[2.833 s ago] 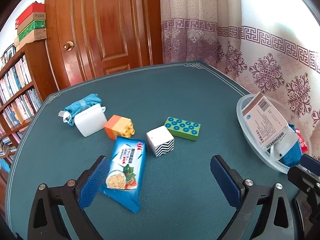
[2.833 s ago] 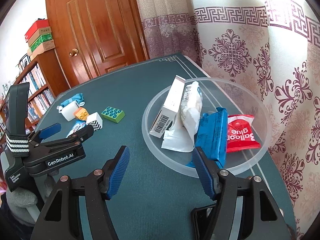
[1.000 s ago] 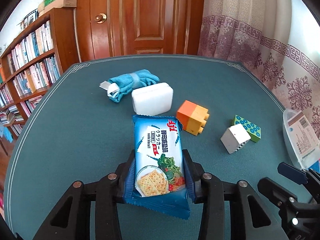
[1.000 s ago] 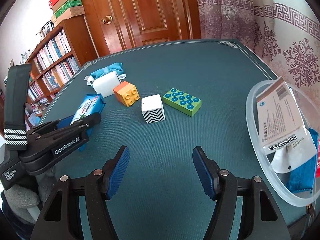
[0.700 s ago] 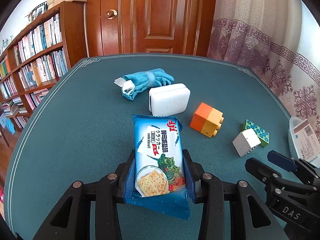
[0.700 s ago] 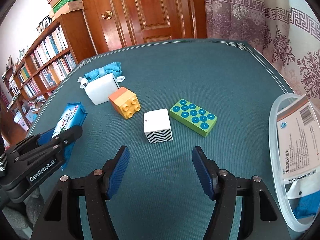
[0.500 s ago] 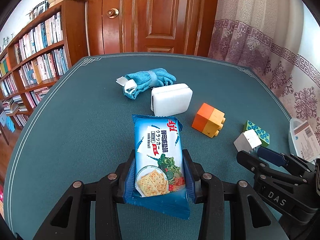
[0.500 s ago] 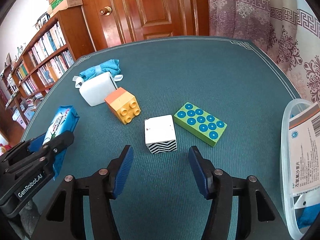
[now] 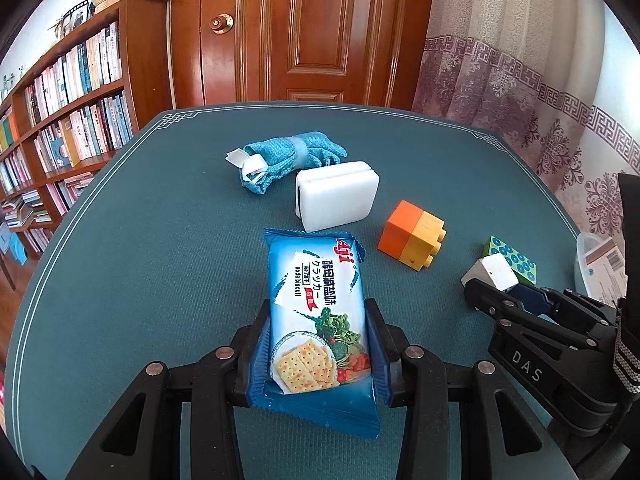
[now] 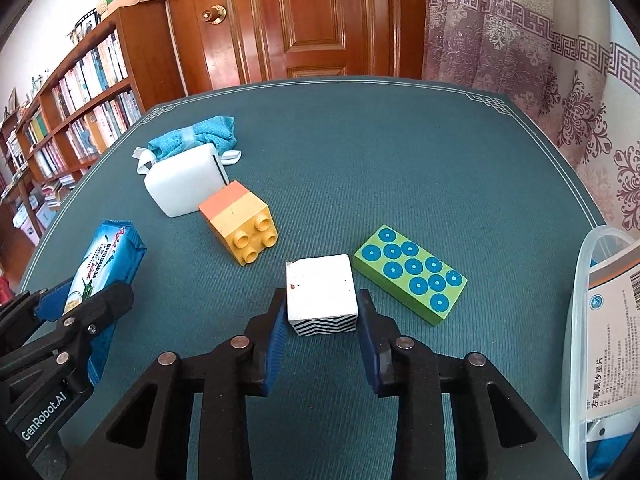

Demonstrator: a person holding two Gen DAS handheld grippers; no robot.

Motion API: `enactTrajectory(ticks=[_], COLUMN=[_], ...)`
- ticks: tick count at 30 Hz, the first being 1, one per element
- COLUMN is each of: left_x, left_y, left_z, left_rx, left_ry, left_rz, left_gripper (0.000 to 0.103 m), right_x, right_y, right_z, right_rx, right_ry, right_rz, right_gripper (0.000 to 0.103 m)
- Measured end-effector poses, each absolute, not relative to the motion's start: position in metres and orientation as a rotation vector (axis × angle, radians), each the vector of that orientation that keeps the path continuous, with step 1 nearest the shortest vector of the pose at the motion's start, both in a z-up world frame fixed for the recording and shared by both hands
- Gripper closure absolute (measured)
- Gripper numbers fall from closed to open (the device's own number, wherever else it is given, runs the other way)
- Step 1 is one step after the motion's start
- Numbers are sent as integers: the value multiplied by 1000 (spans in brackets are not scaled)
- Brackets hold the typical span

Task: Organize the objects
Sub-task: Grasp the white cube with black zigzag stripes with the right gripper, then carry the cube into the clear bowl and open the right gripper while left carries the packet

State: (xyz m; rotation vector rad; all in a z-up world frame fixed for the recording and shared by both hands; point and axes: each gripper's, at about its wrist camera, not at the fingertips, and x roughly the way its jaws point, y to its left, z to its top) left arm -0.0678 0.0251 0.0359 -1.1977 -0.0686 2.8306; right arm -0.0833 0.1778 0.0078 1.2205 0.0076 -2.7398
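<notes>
My left gripper is shut on a blue cracker packet, which also shows at the left of the right wrist view. My right gripper has closed its blue pads against both sides of a white cube with a zigzag face; the cube rests on the green table and shows in the left wrist view too. An orange-and-yellow brick, a green block with blue dots, a white sponge and a rolled blue cloth lie on the table.
A clear plastic bowl holding a white box and packets stands at the table's right edge. A bookshelf is on the left, a wooden door behind, and a curtain on the right.
My right gripper moved forward and down over the white cube and its fingers closed onto it. My left gripper keeps hold of the cracker packet and has shifted little.
</notes>
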Motion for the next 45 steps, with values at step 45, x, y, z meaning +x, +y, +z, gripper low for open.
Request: enactTrajectory(ticks=[45], left_x=[-40], left_y=[51], left_z=[46], left_rx=[-1079], left_ry=[-3], left_rz=[2725], left_gripper=[59], right_x=[35], right_y=[240], right_z=[51], right_rx=[1116], right_ry=[-215], right_rz=[-2840], right_gripper=[72])
